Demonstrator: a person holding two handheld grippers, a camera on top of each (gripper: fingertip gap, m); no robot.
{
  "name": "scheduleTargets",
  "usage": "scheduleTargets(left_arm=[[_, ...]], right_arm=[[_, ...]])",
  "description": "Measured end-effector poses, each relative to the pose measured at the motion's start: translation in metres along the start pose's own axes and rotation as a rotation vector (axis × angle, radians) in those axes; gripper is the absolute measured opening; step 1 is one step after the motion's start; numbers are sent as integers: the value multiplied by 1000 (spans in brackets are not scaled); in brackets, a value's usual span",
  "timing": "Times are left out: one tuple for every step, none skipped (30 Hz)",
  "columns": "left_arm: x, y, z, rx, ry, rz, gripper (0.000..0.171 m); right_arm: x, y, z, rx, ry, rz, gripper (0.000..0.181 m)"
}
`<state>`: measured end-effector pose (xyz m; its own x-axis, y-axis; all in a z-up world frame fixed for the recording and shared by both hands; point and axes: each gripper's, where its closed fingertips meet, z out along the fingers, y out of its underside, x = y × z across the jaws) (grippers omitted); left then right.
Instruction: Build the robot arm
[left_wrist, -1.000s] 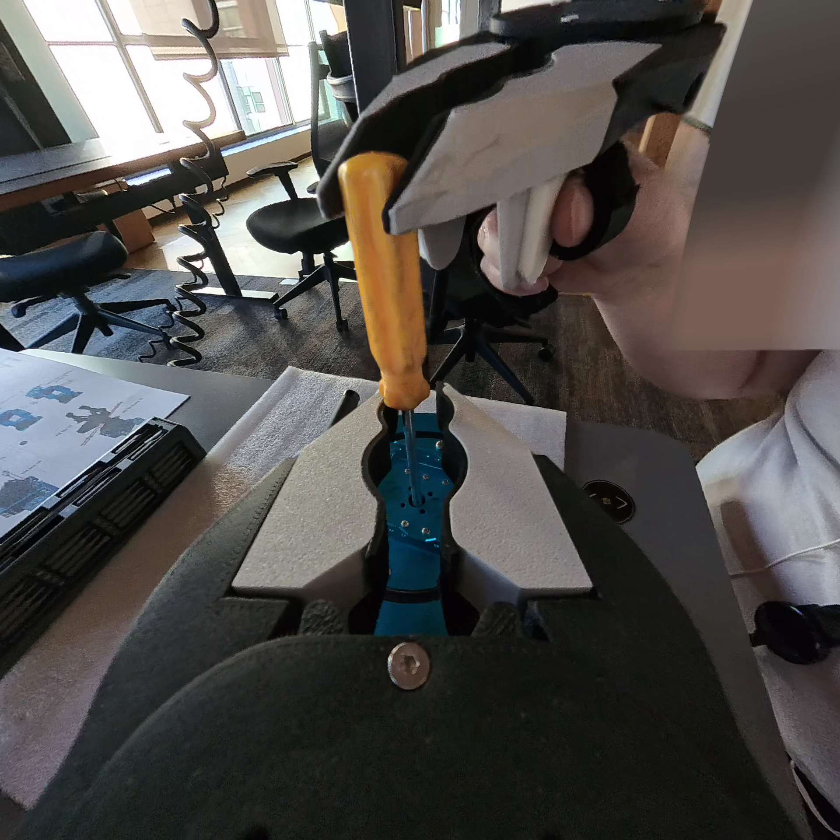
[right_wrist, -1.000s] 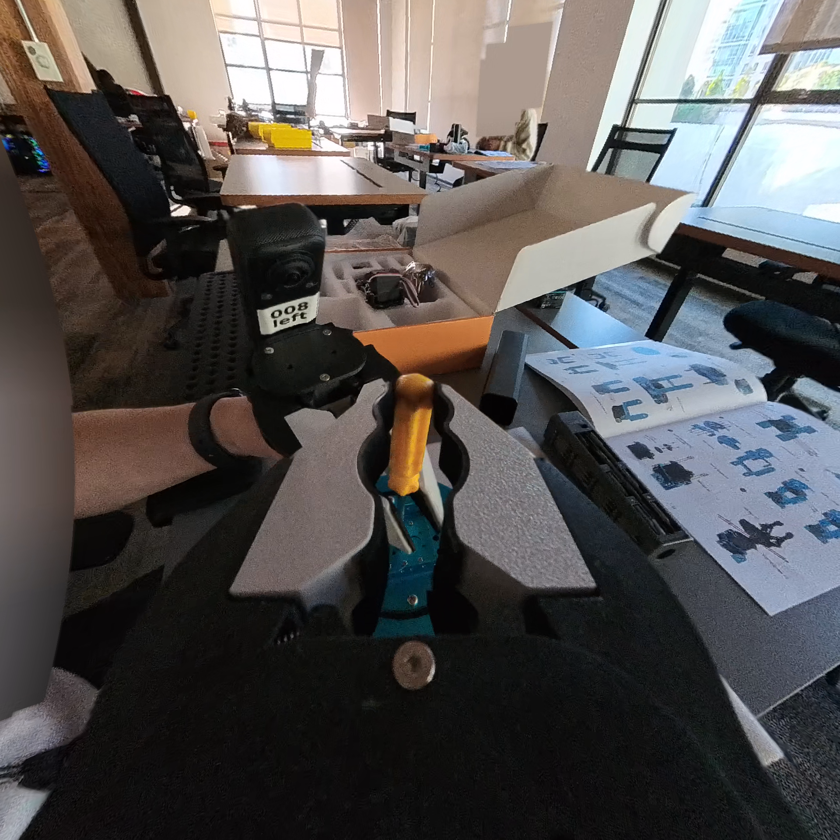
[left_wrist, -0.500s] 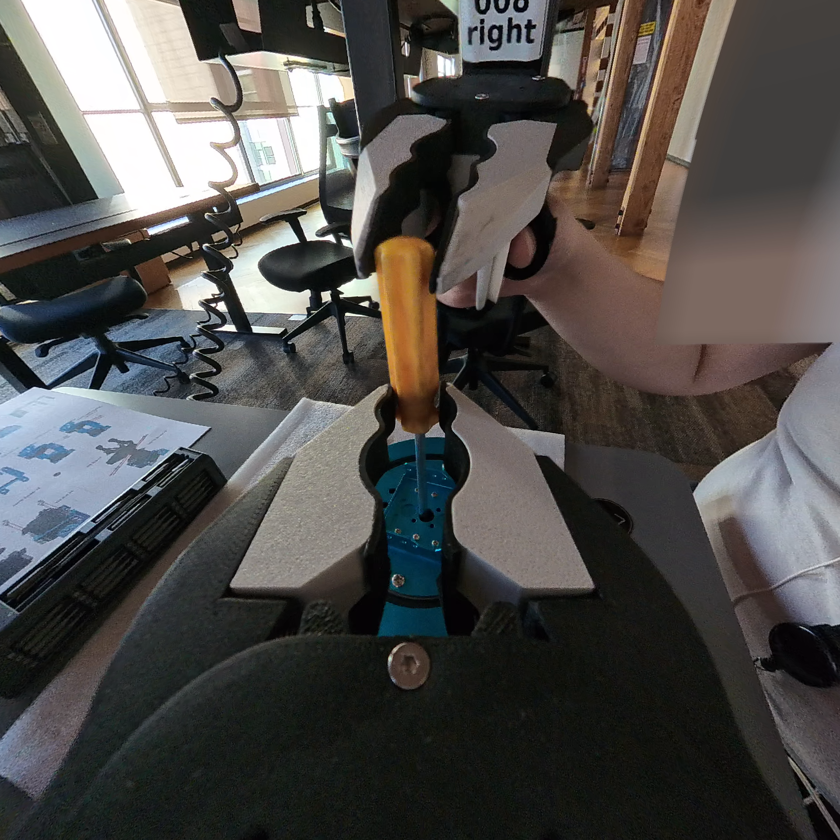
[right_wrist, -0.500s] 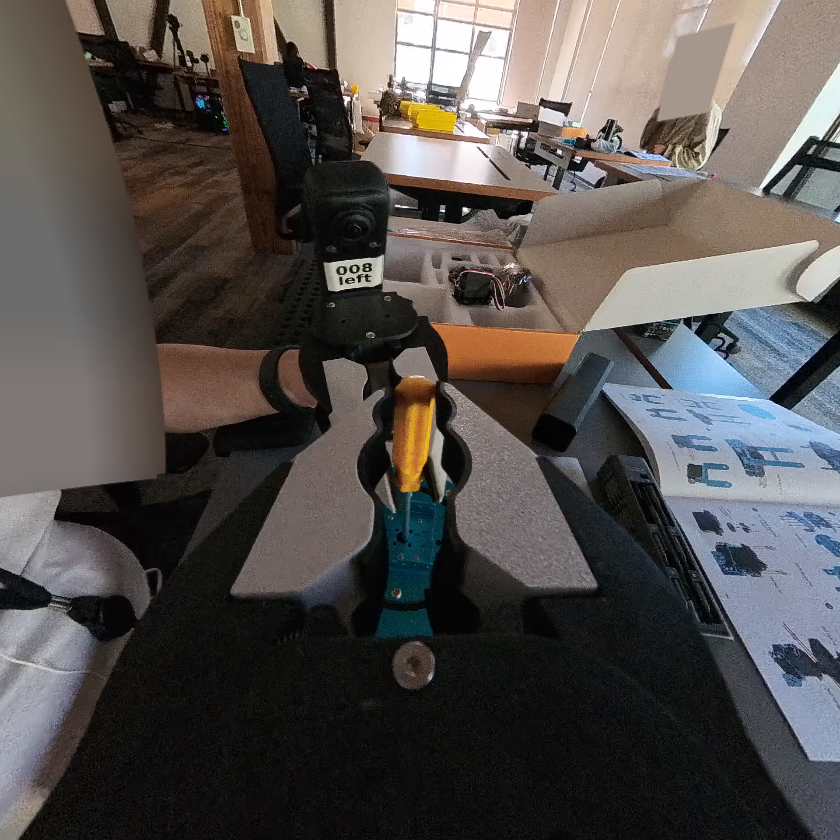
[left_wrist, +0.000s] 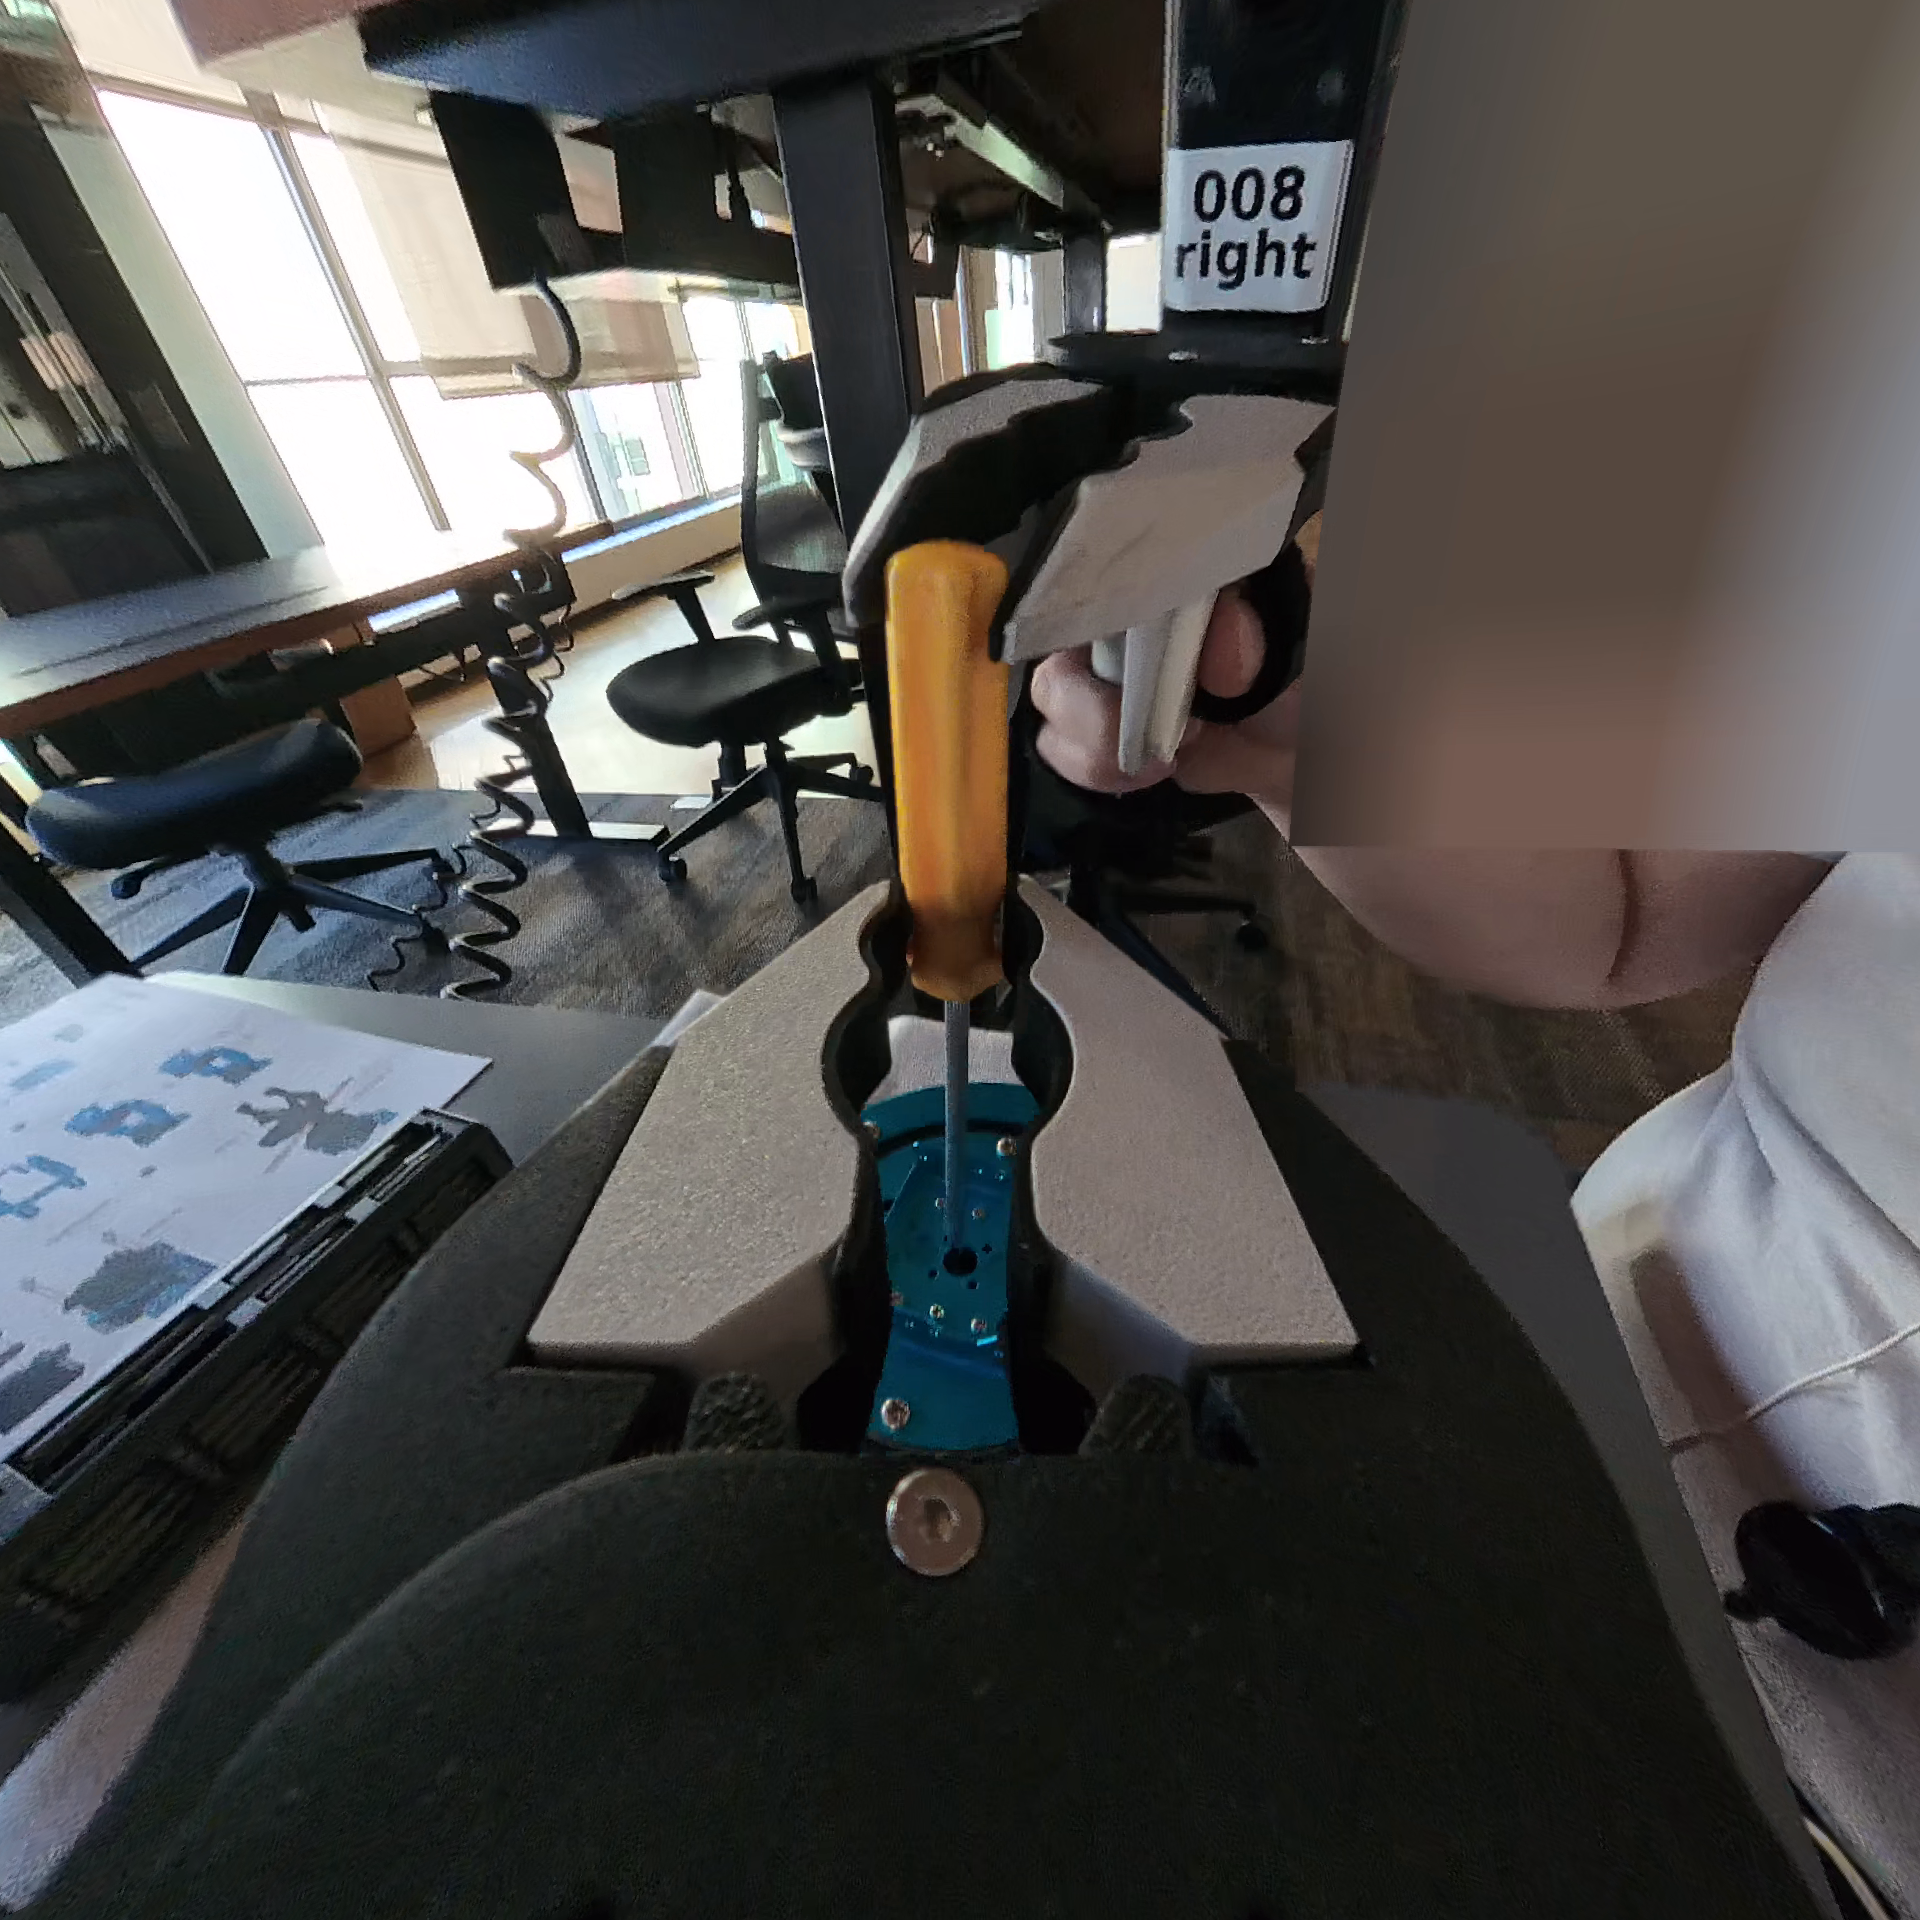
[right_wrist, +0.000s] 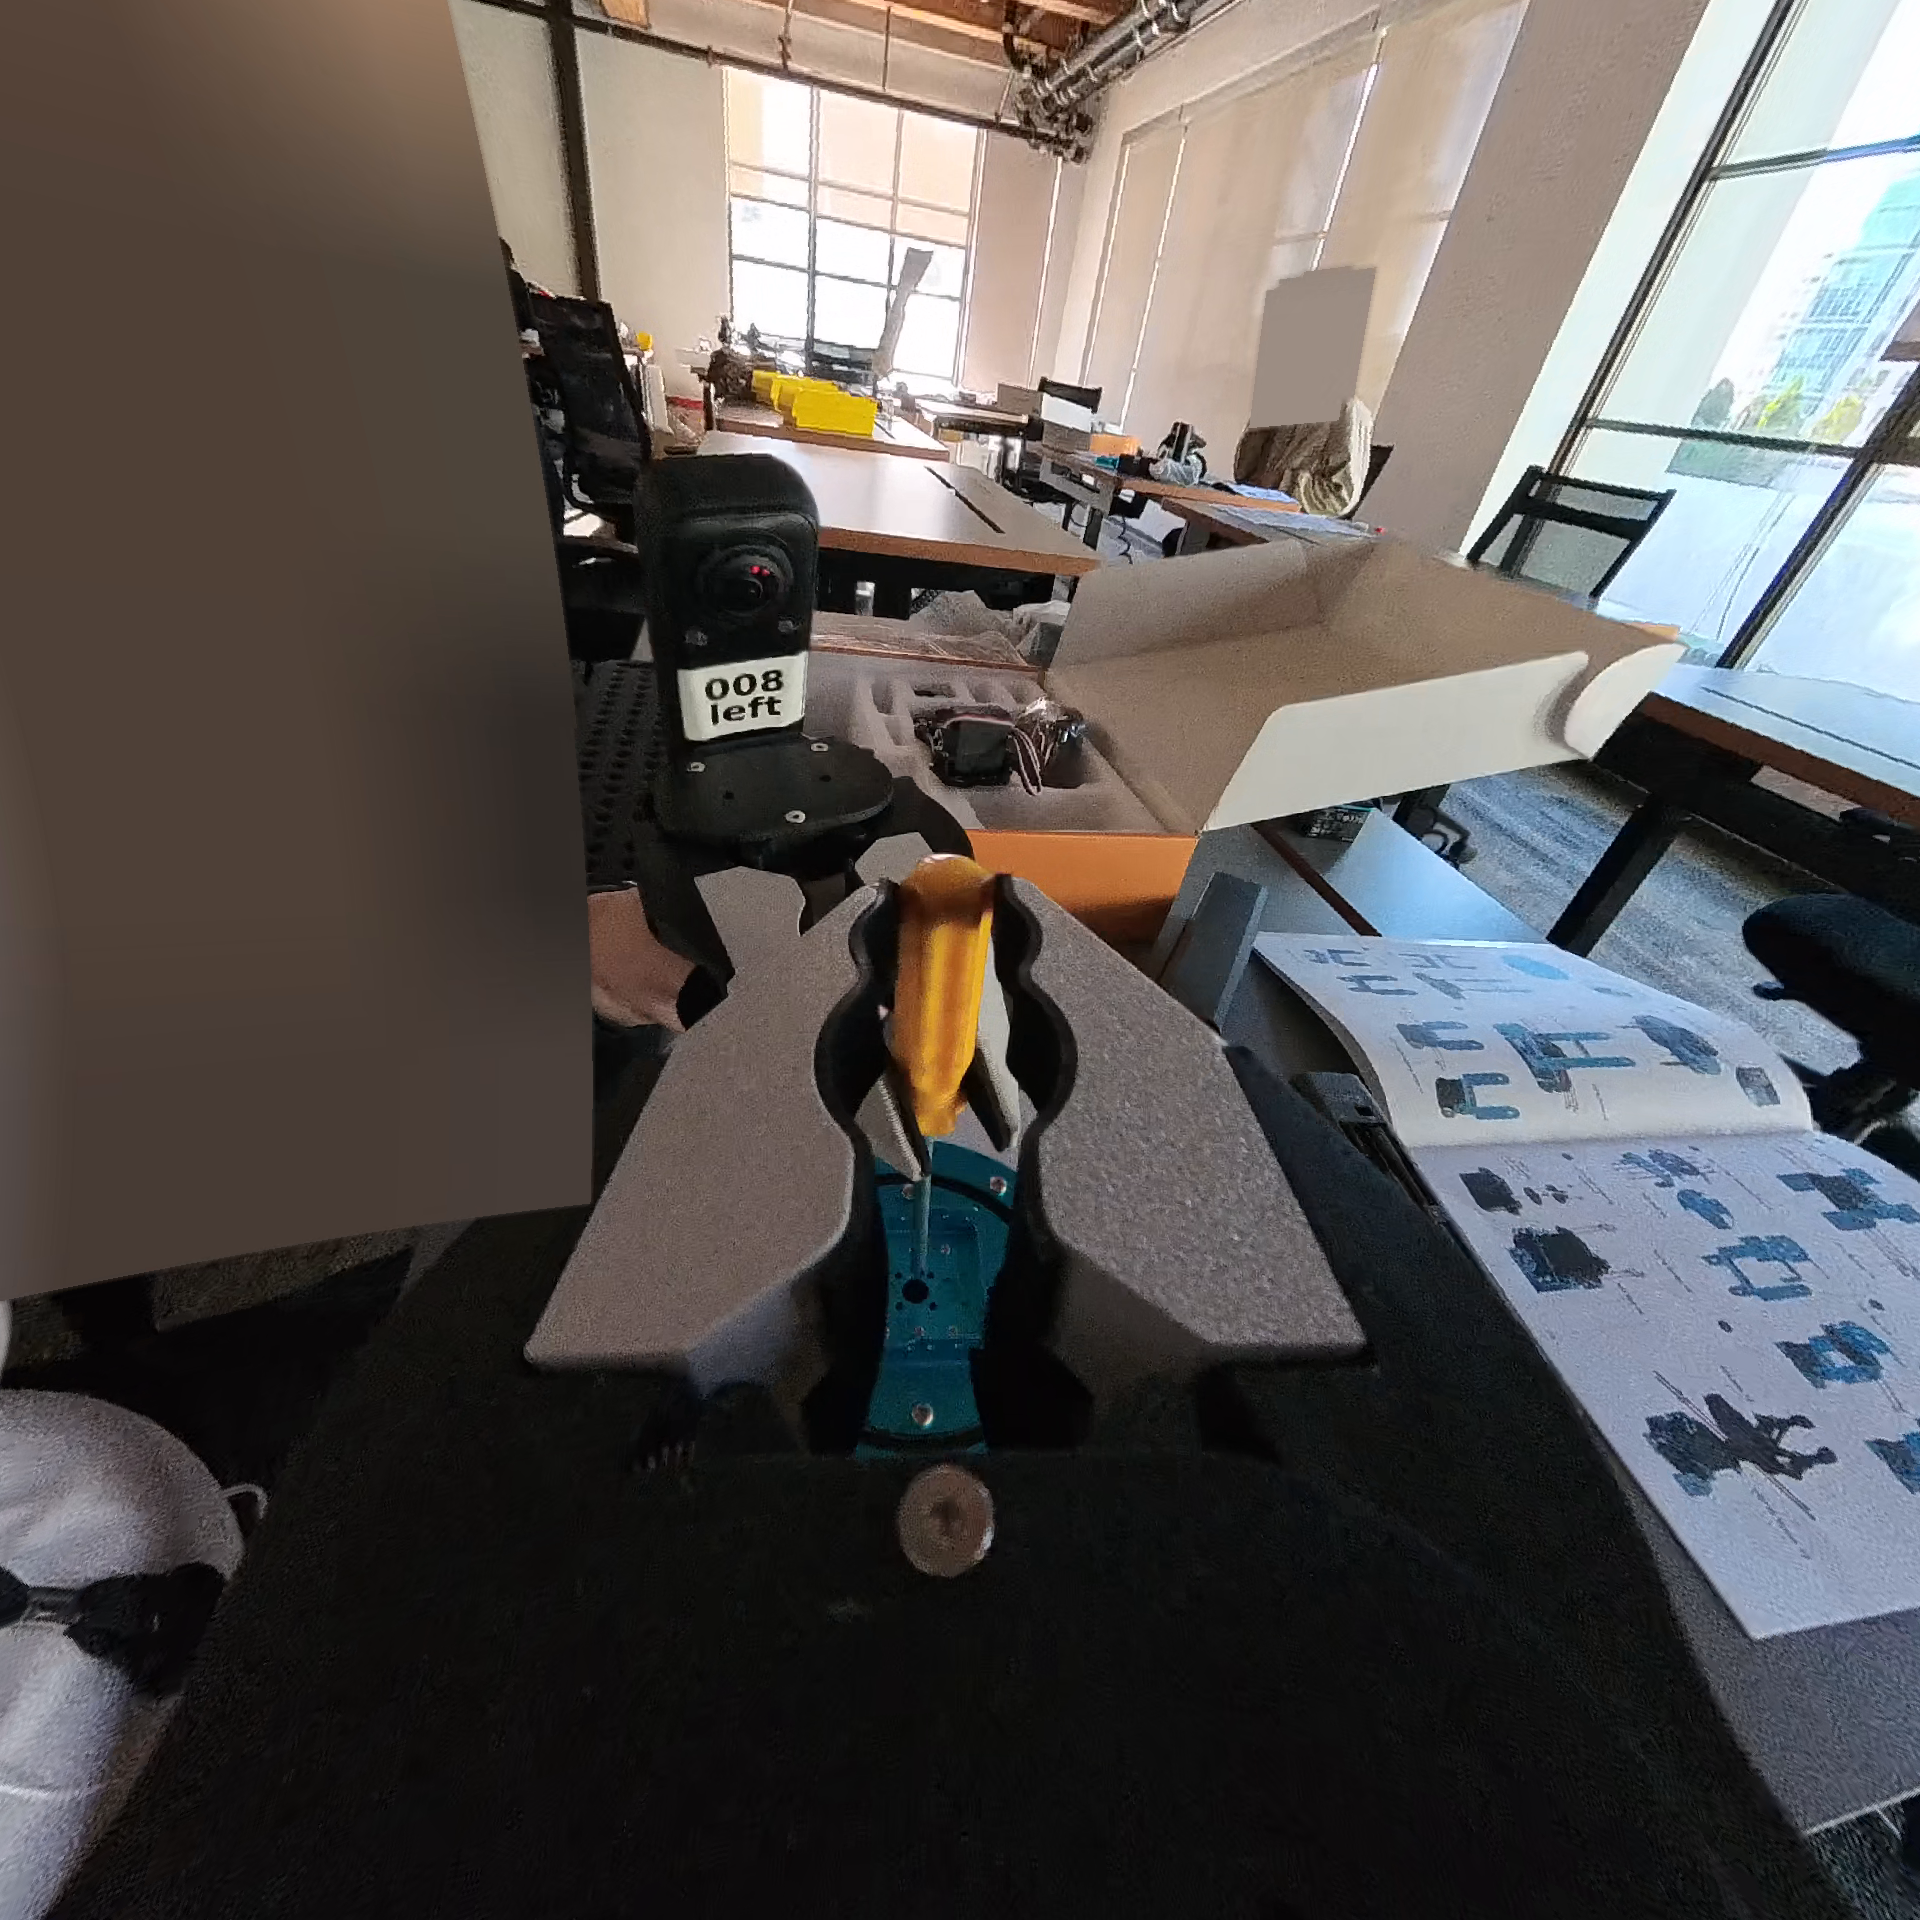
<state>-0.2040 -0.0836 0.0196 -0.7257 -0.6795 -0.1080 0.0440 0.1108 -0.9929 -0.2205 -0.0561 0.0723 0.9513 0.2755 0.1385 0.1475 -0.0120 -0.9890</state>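
My left gripper (left_wrist: 954, 935) is shut on a blue metal bracket (left_wrist: 940, 1340) with small holes and screws, held flat between its grey pads. My right gripper (right_wrist: 940, 914) is shut on a yellow-handled screwdriver (right_wrist: 935, 1013). The screwdriver (left_wrist: 948, 769) stands nearly upright, with its thin shaft tip resting on the bracket next to a round hole. In the left wrist view the right gripper (left_wrist: 940, 613) comes in from above. In the right wrist view the left gripper (right_wrist: 940, 1143) faces me and holds the bracket (right_wrist: 930, 1320).
An open instruction booklet (right_wrist: 1662, 1195) lies on the dark table, with a black slotted case (left_wrist: 229, 1340) beside it. An open orange box with foam inserts (right_wrist: 1081, 873) and a grey block (right_wrist: 1216, 935) stand behind. A person in a white shirt (left_wrist: 1766, 1247) sits close by. Office chairs (left_wrist: 727, 686) stand beyond. Spacing between my two grippers at the tips: around 6 cm. My left tips are roughly 25 cm from the black slotted case (left_wrist: 229, 1340).
The screwdriver has gone from leaning to nearly upright, its tip staying on the blue bracket. The right gripper has risen and swung above it. Both grips are unchanged.
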Motion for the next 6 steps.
scheduleTargets(left_arm=[[-1,-1,1,-6,-6,11,16],[-2,0,1,-15,-15,18,15],[-3,2,2,-21,-17,13,15],[-4,4,2,-26,-14,0,15],[-6,6,2,-29,-16,-8,15],[-8,8,2,-34,-24,-8,15]], right_arm=[[1,0,0,-8,-7,-3,17],[2,1,1,-11,-14,1,17],[4,3,1,-14,-23,11,17],[6,5,2,-15,-28,24,17],[8,7,2,-14,-33,34,17],[10,9,2,-13,-37,44,17]])
